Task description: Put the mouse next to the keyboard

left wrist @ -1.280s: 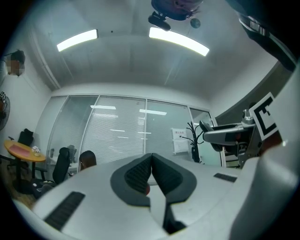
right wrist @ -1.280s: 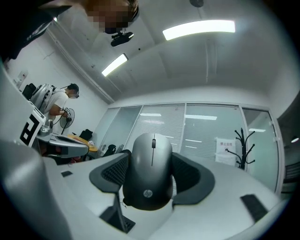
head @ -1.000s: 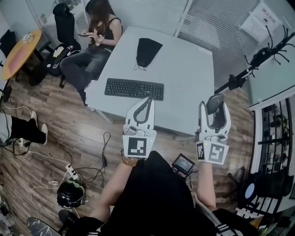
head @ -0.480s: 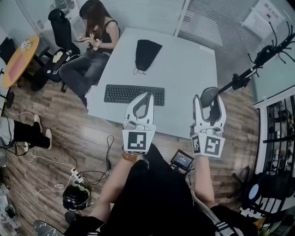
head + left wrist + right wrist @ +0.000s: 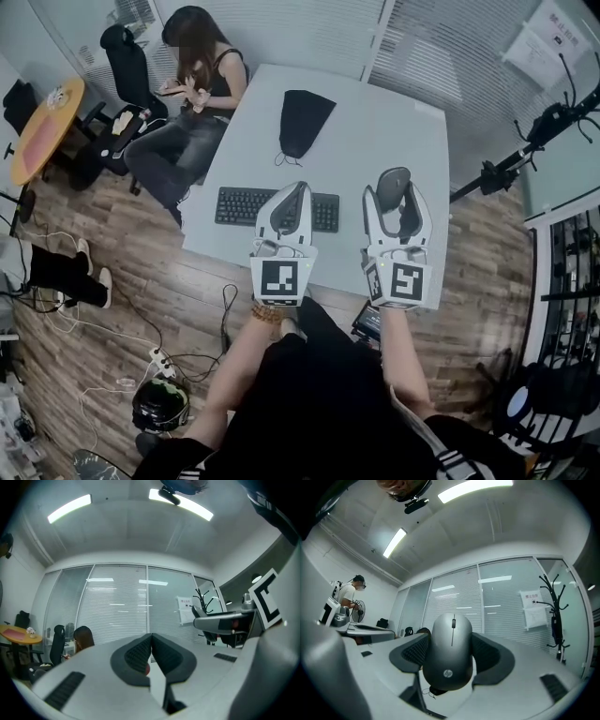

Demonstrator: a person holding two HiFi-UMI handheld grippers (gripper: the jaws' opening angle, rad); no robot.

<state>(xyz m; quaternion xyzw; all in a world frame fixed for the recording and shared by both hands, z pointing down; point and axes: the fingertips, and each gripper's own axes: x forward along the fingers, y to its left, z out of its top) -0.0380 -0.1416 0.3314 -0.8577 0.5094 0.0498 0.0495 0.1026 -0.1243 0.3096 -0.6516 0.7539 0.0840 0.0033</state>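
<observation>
Head view: held the mouse [image 5: 393,186] in the right gripper [image 5: 395,191] over the white table [image 5: 403,122], just right of the keyboard [image 5: 239,204]; poised the left gripper [image 5: 296,191] over the keyboard's right part.
Left gripper view: showed jaws pressed together, nothing between.
Right gripper view: showed jaws clamped on the grey mouse's sides, scroll wheel uppermost.

Clad in a black top [image 5: 319,394]; brown beaded bracelet [image 5: 266,313] on the left wrist. White left tongs [image 5: 296,190] and right tongs [image 5: 395,187], dark ribbed pads [image 5: 136,656] inside, a cube [image 5: 280,278] of black-and-white square markers at the rear of each.
</observation>
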